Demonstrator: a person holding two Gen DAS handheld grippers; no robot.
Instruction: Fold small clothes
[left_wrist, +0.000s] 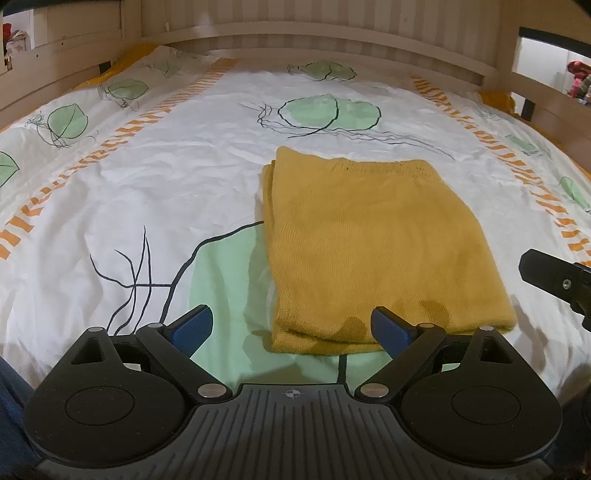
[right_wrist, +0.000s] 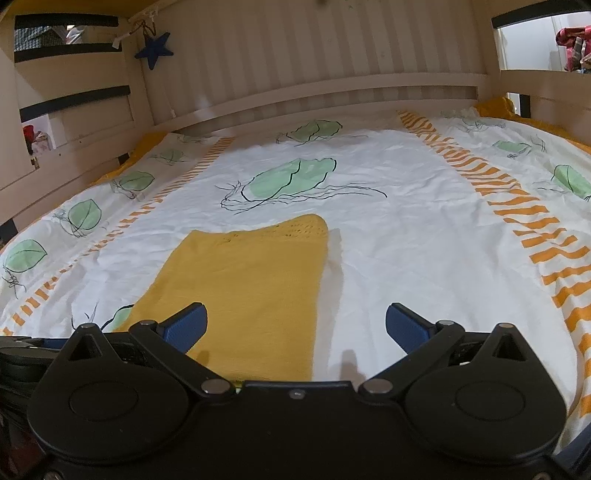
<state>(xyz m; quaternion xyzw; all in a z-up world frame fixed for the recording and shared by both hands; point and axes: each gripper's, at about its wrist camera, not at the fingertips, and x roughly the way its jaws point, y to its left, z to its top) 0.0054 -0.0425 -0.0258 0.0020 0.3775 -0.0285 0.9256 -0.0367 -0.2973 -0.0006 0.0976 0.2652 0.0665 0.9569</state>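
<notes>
One garment was present: a mustard-yellow knitted piece (left_wrist: 373, 243), folded into a rough rectangle of several layers, with the stacked edges showing along its left side and near edge in the left wrist view. A band of openwork stitching ran along its far edge. It lay flat on the bed cover (left_wrist: 177, 177), slightly right of centre in the left view and left of centre in the right view (right_wrist: 243, 288).

The cover was white cotton, lightly creased, printed with pale green leaves outlined in dark line and two bands of orange stripes. A yellow under-layer showed at the far corners. Pale wooden slatted panels (right_wrist: 295, 51) enclosed the bed on the far side and ends. One dark blue star (right_wrist: 154, 48) hung on the panel at upper left in the right view.

Two tools were recorded. The left tool (left_wrist: 291, 328) hung just above the garment's near edge, blue pads wide apart, holding nothing. The right tool (right_wrist: 295, 326) stood likewise spread and empty, its left pad over the garment's near right portion; it also appeared at the right edge of the left view (left_wrist: 554, 280). Nothing lay across the garment.
</notes>
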